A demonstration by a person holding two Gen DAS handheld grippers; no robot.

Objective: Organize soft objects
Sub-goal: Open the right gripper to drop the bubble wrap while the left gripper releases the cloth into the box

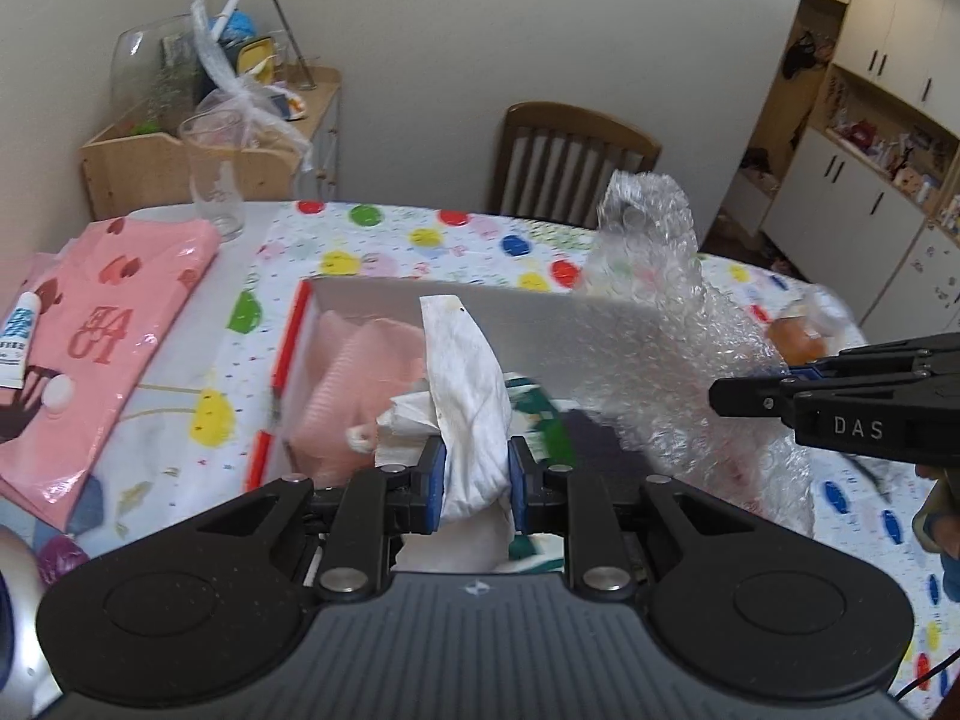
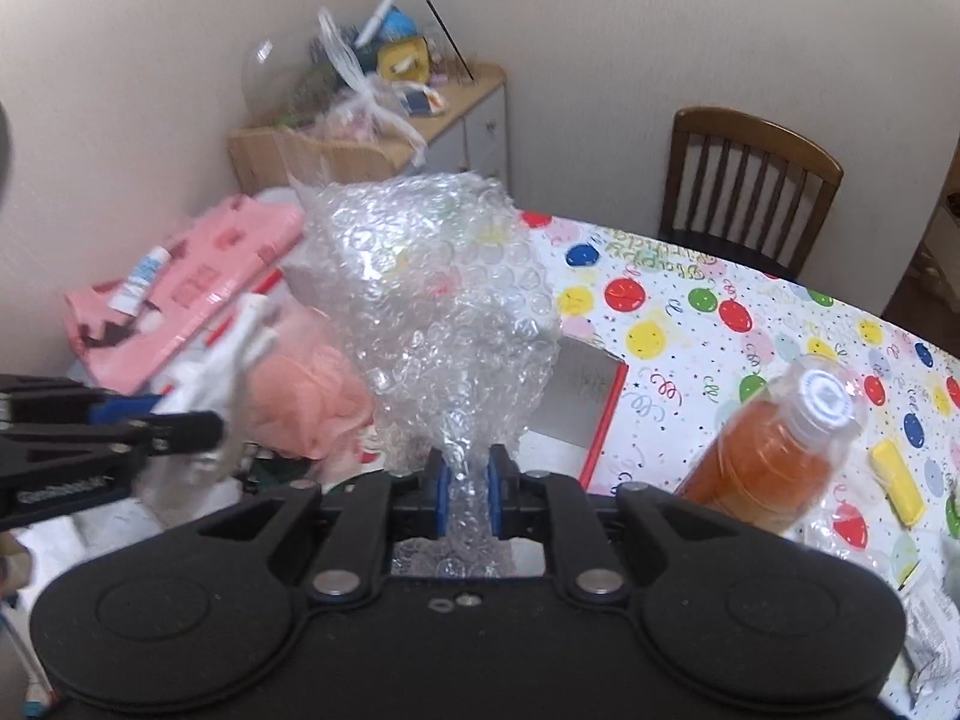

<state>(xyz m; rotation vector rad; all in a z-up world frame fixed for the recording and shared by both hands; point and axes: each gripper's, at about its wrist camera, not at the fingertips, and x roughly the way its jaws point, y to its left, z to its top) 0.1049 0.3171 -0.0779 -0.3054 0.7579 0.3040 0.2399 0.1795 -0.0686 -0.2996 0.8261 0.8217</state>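
Right, we see the left claw closed tight on a white cloth, blue pads pressing it from both sides. The cloth stands up from the jaws and leans over the near edge of a white box with red rim. Inside the box lies a pink soft item, possibly mesh or knit; the view is too blurred for us to tell. A green-printed thing lies just beside the cloth, partly hidden.

The right claw is shut on a bunch of bubble wrap, gripping its narrow twisted end; the rest balloons upward above the box. From the left wrist view the right claw comes in from the right edge, the wrap rising over the box's far corner.

The bench has a balloon-print cover. On it we note a pink bag with a small white tube lying on top, a clear glass beside the bag, an orange bottle lying tilted, and a yellow block near it. A wooden chair stands behind the bench.
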